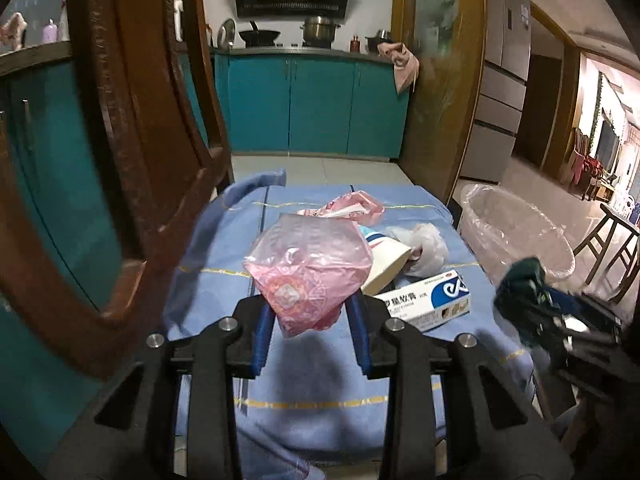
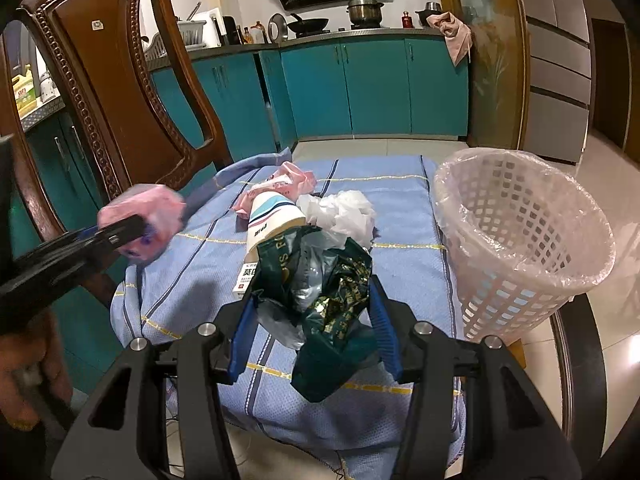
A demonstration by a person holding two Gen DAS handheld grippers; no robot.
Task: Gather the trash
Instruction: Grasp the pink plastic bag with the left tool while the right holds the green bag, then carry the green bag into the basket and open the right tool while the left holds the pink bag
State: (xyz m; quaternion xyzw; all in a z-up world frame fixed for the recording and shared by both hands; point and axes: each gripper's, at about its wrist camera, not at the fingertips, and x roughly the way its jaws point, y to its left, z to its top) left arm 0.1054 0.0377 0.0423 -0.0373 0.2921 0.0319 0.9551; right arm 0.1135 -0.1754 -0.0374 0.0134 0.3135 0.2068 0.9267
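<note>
My left gripper (image 1: 310, 302) is shut on a crumpled pink plastic bag (image 1: 308, 268), held above the blue striped cloth (image 1: 224, 248). From the right wrist view the left gripper (image 2: 140, 228) hangs at the left with the pink bag (image 2: 140, 210). My right gripper (image 2: 314, 292) is shut on a dark green foil wrapper (image 2: 340, 300) bunched with a grey bag. On the cloth lie a paper cup (image 2: 270, 216), a white plastic bag (image 2: 344, 210), a second pink bag (image 2: 290, 182) and a white-and-blue medicine box (image 1: 428, 300).
A white lattice basket (image 2: 500, 280) lined with a clear bag stands at the cloth's right edge. A carved wooden chair (image 2: 104, 80) rises at the left. Teal kitchen cabinets (image 2: 372, 88) lie beyond, and a wooden stool (image 1: 608, 244) stands at the far right.
</note>
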